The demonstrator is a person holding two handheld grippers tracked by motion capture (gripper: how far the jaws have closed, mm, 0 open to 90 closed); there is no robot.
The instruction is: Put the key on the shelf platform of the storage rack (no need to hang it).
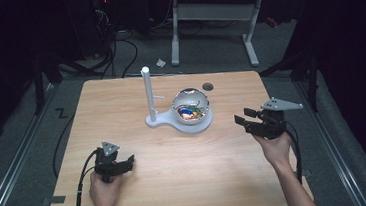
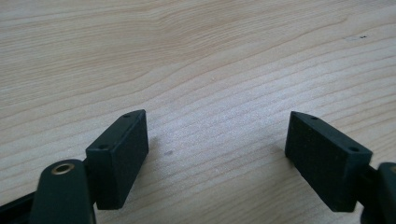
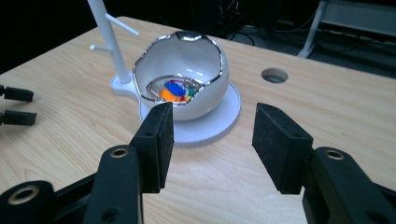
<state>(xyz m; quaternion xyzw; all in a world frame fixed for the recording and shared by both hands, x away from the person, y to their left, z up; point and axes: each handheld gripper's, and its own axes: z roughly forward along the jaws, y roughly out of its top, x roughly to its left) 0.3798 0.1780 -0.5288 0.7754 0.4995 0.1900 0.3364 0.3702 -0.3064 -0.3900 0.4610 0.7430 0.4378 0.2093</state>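
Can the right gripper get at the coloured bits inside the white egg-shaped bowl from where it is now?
Probably yes. The right gripper has open jaws aimed at the white egg-shaped bowl, whose broken-edged opening faces it, with bare wooden table between. The coloured bits lie low inside.

no legible text or labels

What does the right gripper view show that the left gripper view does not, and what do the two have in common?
The right gripper view alone shows the egg-shaped white bowl with a silvery jagged rim and colourful pieces inside, its round white base, the white post with pegs, a hole in the table, and the left tongs farther off. The left gripper view adds nothing of its own beyond close wood grain. Both show the wooden table and open black tongs with nothing between them.
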